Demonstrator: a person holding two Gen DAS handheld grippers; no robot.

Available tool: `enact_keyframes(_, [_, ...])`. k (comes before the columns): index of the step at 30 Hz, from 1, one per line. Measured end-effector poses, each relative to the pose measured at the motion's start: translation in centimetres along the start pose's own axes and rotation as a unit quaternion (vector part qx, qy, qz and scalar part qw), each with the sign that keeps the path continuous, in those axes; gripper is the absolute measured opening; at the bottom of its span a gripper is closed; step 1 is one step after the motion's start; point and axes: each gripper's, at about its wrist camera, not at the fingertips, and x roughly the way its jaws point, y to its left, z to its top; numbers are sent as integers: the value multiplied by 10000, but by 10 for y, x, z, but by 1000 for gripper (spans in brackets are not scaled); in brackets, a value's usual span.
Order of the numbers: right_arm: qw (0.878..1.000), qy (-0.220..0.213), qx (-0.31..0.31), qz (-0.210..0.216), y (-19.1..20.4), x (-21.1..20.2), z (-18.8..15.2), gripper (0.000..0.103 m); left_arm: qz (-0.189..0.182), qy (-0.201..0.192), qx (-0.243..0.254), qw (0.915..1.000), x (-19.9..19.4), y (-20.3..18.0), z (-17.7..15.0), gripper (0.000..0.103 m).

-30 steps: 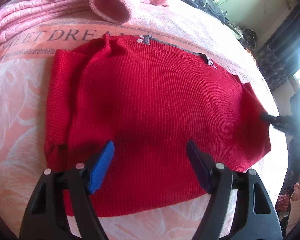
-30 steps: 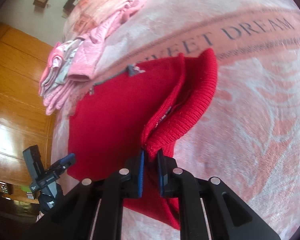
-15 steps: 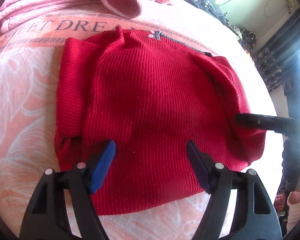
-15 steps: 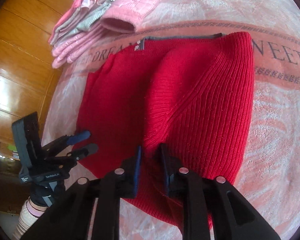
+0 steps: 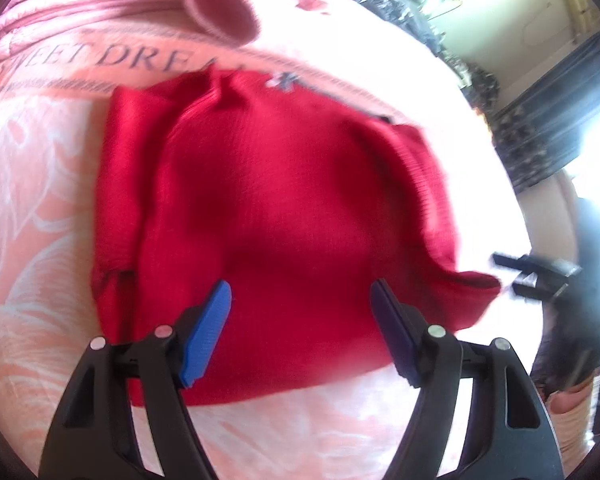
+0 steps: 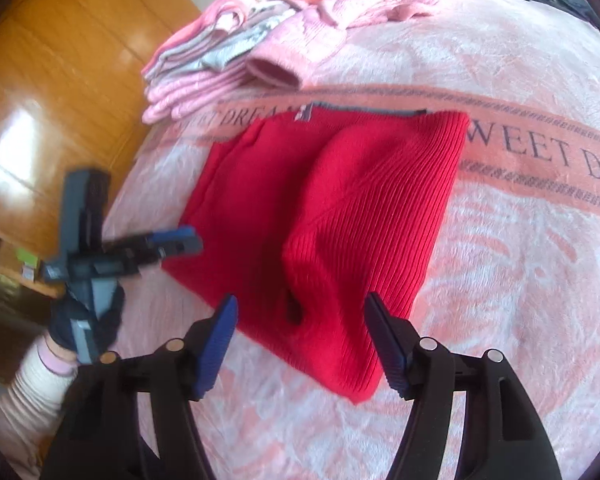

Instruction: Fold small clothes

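Observation:
A small red ribbed sweater (image 5: 268,216) lies on the pink blanket (image 5: 32,208), both sleeves folded in over its body. In the right wrist view the sweater (image 6: 340,208) shows its right sleeve laid across the front. My left gripper (image 5: 300,300) hovers open above the sweater's hem, nothing between its blue pads. My right gripper (image 6: 300,312) is open too, just off the hem's near edge. The left gripper (image 6: 172,240) appears blurred at the sweater's left side, held by a gloved hand (image 6: 84,320).
A stack of folded pink and grey clothes (image 6: 228,48) sits at the far edge of the blanket, with a pink rolled cuff (image 5: 220,12) nearest the sweater. Wooden cabinet doors (image 6: 52,92) stand beyond the bed. Dark furniture (image 5: 540,128) lies at the right.
My right gripper has let go of the sleeve it carried across, opened, and pulled back. The sleeve now lies on the sweater. My left gripper stayed open and drifted slightly.

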Motion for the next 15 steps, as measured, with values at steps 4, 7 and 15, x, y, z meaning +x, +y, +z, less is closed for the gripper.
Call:
enact_keyframes(4, [9970,90,-509,-579,13,16,-11,69,-424,146,-109,9989,3,-20,7,71])
enact_keyframes(7, [9958,199,-650,-609,14,31,-14,41,-699,319,-264,9967,15,-32,13,71])
enact_keyframes(15, [9977,-335,-537,-240,-1,6,-22,8,-1378,785,-775,9843,72,-49,34,71])
